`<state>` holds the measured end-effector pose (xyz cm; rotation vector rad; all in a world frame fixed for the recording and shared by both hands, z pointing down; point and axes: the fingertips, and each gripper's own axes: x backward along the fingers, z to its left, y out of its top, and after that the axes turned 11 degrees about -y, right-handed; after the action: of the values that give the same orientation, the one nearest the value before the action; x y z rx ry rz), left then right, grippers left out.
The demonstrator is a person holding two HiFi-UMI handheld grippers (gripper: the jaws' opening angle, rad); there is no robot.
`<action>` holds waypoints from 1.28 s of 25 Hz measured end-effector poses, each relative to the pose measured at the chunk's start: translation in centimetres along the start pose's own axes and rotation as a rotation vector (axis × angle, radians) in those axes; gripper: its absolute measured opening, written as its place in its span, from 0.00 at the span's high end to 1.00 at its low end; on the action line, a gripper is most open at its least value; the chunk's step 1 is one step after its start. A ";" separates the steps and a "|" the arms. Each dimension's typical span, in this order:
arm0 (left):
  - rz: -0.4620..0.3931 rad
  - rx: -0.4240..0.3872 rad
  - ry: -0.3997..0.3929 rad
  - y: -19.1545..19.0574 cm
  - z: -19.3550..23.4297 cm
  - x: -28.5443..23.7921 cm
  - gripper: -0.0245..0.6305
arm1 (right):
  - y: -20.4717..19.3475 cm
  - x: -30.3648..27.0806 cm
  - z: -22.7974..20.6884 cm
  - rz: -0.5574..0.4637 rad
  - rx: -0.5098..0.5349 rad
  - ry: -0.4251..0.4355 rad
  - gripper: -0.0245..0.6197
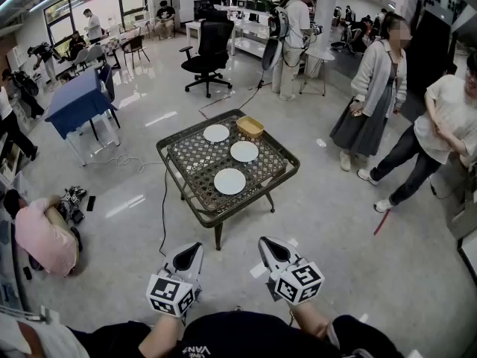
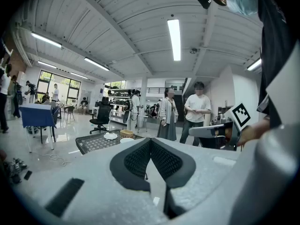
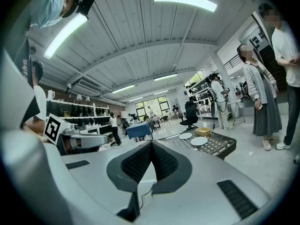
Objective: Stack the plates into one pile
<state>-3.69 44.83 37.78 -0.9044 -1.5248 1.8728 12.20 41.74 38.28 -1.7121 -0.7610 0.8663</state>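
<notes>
The mesh desk (image 1: 181, 194) bears a near plate (image 1: 229, 181) at 6 o'clock, a middle plate (image 1: 244, 151) at 2, a far plate (image 1: 216, 133) at 11 and a yellow basket (image 1: 250, 126) at 1.

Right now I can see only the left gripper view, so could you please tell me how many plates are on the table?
Observer: Three white plates lie apart on the table: the nearest plate, the middle plate and the farthest plate. None is stacked.
Operator: Thank you. Is the right gripper holding anything?
Observer: No. In its own view the right gripper has its jaws together with nothing between them.
Operator: And do the grippers reach the table?
Observer: No. In the head view the left gripper and the right gripper are both short of the table's near corner.
</notes>
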 end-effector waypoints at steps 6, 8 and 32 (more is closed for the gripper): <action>-0.013 -0.007 -0.010 0.5 -0.2 -1.5 0.93 | 0.8 -0.6 -0.7 -0.025 -0.009 0.019 0.96; -0.013 -0.004 -0.011 0.2 -0.2 -1.7 0.93 | 0.7 -0.7 -0.9 -0.033 -0.019 0.023 0.96; 0.035 0.087 -0.087 1.7 17.8 -11.0 0.71 | 3.4 -16.8 -6.4 -0.013 -0.087 -0.176 0.75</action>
<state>-10.87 25.24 40.04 -0.8250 -1.4744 2.0103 8.77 23.82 39.55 -1.7207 -0.9382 0.9973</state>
